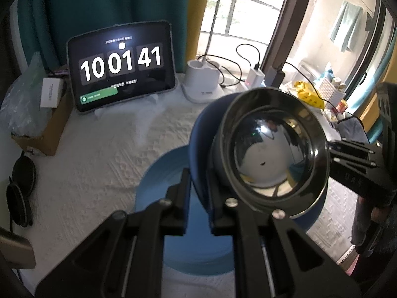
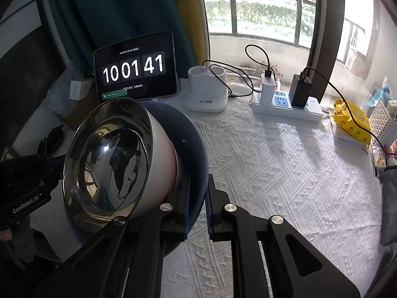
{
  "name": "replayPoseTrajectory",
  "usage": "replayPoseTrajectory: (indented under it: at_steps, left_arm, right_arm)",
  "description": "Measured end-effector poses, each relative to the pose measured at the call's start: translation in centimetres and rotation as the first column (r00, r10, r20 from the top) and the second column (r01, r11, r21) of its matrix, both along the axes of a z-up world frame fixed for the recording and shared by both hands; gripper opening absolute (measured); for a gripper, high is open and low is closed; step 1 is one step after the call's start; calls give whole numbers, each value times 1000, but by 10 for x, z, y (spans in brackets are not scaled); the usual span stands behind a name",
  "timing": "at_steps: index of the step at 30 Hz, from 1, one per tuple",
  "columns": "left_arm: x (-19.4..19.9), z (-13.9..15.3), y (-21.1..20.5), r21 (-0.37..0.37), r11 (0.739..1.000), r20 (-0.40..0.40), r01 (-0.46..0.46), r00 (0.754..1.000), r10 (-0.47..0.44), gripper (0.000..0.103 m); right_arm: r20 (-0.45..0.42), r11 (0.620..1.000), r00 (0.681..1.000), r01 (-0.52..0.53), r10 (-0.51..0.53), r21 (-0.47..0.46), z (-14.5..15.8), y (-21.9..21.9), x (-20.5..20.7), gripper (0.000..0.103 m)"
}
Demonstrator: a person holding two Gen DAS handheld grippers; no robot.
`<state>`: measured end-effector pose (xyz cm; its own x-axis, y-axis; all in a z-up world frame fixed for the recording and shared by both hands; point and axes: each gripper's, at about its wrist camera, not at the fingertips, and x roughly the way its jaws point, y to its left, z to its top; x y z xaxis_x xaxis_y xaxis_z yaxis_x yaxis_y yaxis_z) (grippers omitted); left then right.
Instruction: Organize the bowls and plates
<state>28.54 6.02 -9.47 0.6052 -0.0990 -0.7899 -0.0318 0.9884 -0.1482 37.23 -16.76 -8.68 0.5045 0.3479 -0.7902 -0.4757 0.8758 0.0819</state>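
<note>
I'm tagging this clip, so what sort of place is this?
Most likely a room in a home, not a lab or a kitchen. A table with a white textured cover stands by a balcony window. On it sit a tablet clock and a power strip with chargers.

Bowl (image 1: 270, 149) in plate (image 1: 198, 144), tablet (image 1: 121, 64) behind.

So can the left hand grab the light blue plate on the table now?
Probably not. The left fingers are shut on the dark blue dish, and that dish, with the steel bowl in it, blocks the way to the plate.
</note>
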Motion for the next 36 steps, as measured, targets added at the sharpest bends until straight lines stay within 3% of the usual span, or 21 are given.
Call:
replayPoseTrajectory:
  at_steps: [36]
  left_arm:
    - [-3,1,6,0,1000,-2,-13,1000,13,11]
  right_arm:
    - [1,1000,1000,-8,8,-1,-4,6,2,12]
